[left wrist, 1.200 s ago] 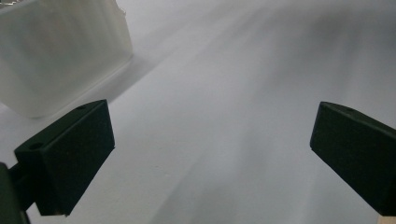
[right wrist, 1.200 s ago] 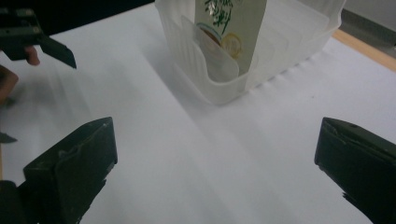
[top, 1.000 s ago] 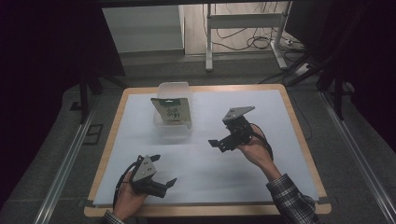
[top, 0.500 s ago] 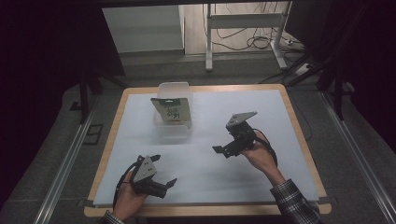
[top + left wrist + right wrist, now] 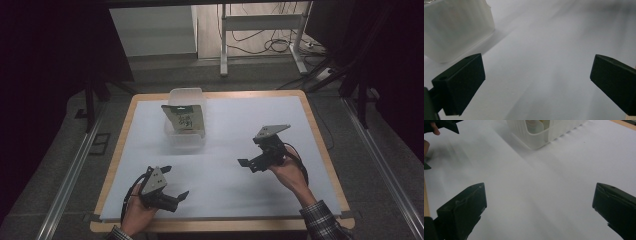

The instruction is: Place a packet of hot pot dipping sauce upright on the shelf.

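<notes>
A clear plastic bin [image 5: 184, 135] stands on the white sheet toward the far middle-left of the table, and a green-and-white packet [image 5: 184, 118] leans upright in it. My left gripper [image 5: 175, 181] sits low near the table's front edge, open and empty, held by a hand. In the left gripper view the gripper [image 5: 536, 80] has its jaws wide apart over bare sheet, with the bin [image 5: 456, 27] at upper left. My right gripper [image 5: 248, 152] hovers right of centre, open and empty. In its own view the right gripper [image 5: 539, 205] faces the bin [image 5: 544, 132].
The white sheet [image 5: 230, 125] covers a wooden tabletop [image 5: 320, 150] with a bare rim. The other hand and its gripper [image 5: 441, 125] show at the upper left of the right gripper view. Dark floor and metal rails surround the table.
My right gripper has drawn back toward the near right side, away from the bin. My left gripper has stayed about where it was.
</notes>
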Tool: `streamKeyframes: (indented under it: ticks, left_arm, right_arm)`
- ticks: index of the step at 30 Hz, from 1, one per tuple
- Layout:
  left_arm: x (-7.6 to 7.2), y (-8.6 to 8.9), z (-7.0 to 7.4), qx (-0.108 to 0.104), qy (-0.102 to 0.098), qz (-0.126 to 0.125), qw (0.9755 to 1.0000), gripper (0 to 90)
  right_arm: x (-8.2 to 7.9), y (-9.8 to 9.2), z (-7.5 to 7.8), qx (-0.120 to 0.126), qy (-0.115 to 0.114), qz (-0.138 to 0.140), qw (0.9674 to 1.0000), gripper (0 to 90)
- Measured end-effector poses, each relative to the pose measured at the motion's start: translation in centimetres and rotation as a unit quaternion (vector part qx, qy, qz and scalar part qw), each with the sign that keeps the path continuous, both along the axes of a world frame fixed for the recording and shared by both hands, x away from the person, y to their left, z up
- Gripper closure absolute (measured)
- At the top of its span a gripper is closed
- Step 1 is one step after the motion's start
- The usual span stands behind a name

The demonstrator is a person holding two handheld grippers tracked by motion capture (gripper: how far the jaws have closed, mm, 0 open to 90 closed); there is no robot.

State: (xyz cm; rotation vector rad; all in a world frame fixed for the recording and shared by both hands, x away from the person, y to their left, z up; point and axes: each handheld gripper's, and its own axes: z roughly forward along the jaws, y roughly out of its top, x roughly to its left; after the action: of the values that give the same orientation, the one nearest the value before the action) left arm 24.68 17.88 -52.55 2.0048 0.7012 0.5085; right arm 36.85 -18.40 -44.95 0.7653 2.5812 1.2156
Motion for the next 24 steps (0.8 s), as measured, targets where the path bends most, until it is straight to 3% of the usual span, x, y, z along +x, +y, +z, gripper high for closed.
streamKeyframes:
  ticks: [8,16,24]
  left_arm:
    - [0.1,0.0,0.0,0.004,0.002,0.003,1.0,0.0]
    - [0.1,0.0,0.0,0.001,0.005,0.002,1.0,0.0]
    - [0.1,0.0,-0.1,0.001,0.005,0.001,1.0,0.0]
  right_arm:
    - [-0.9,-1.8,0.0,0.002,0.0,-0.016,0.9999,0.0]
    - [-2.0,-3.3,0.0,-0.005,-0.017,-0.022,0.9996,0.0]
    - [-3.0,-5.0,-0.9,-0.008,-0.017,-0.04,0.999,0.1]
